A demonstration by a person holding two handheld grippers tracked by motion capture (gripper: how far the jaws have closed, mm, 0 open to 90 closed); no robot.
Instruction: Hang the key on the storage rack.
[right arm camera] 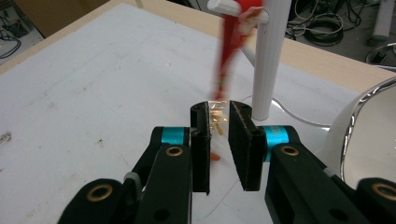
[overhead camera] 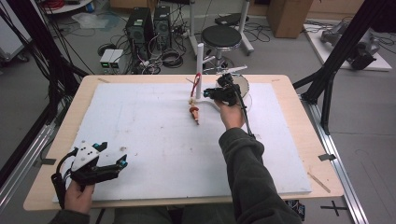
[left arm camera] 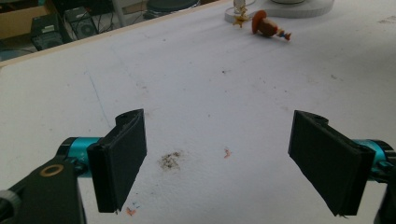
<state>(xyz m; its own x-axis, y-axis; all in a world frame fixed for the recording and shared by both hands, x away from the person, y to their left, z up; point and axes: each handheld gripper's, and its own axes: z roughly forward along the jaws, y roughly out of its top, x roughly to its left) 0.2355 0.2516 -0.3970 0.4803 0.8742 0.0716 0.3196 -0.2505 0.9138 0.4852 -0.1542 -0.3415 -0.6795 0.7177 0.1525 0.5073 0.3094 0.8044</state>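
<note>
My right tongs (right arm camera: 219, 126) are up near the white stand (right arm camera: 268, 60) at the far side of the table (overhead camera: 51, 154), jaws nearly together around a small golden bit at the lower end of a red strap (right arm camera: 229, 42) hanging from the stand's peg. My left tongs (left arm camera: 219, 158) rest near the front left corner, jaws wide apart over the white mat (overhead camera: 154, 140), holding nothing

Left gripper (left arm camera: 217, 161): jaws spread wide above a white board (left arm camera: 196, 88). Dark smudge (left arm camera: 169, 160) between the jaws. Small red-brown ornament (left arm camera: 267, 26) lying far ahead, toward the right jaw's side.
</note>
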